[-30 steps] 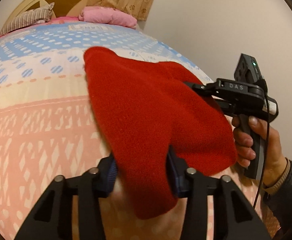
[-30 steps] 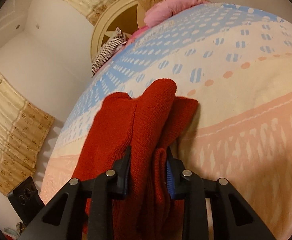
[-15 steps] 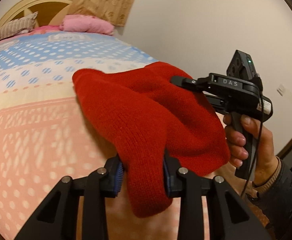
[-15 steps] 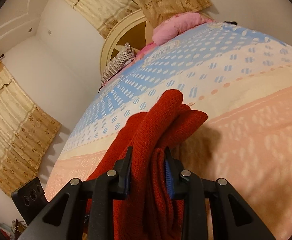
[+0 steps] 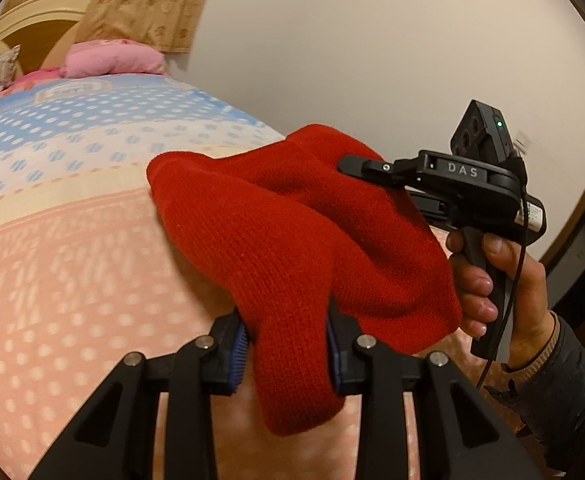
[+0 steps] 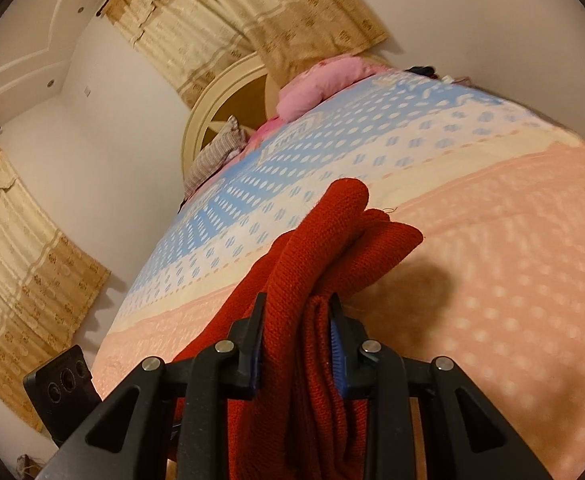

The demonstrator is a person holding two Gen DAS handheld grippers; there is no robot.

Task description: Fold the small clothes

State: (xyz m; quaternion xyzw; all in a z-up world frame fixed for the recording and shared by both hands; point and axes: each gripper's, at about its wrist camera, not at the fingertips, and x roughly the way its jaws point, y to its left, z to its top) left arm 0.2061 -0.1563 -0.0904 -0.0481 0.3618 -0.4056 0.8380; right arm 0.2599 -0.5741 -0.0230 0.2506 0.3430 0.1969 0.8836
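Observation:
A red knitted garment (image 5: 292, 232) hangs folded between both grippers above the bed. My left gripper (image 5: 286, 350) is shut on its near edge, with a flap drooping below the fingers. My right gripper (image 6: 296, 344) is shut on bunched layers of the same garment (image 6: 324, 248). In the left wrist view the right gripper (image 5: 356, 164) shows at the right, held by a hand, its fingers clamped on the garment's far side. The garment is lifted off the bedspread (image 5: 72, 272).
The bed has a pink, cream and blue patterned cover (image 6: 512, 240). A pink pillow (image 5: 112, 58) and a striped pillow (image 6: 216, 156) lie by the headboard (image 6: 220, 92). Curtains (image 6: 24, 248) and a white wall (image 5: 372, 48) surround it.
Both grippers have lifted the red garment higher off the bed and pulled it toward me; the bed looks farther away in both views. Both stay clamped on it.

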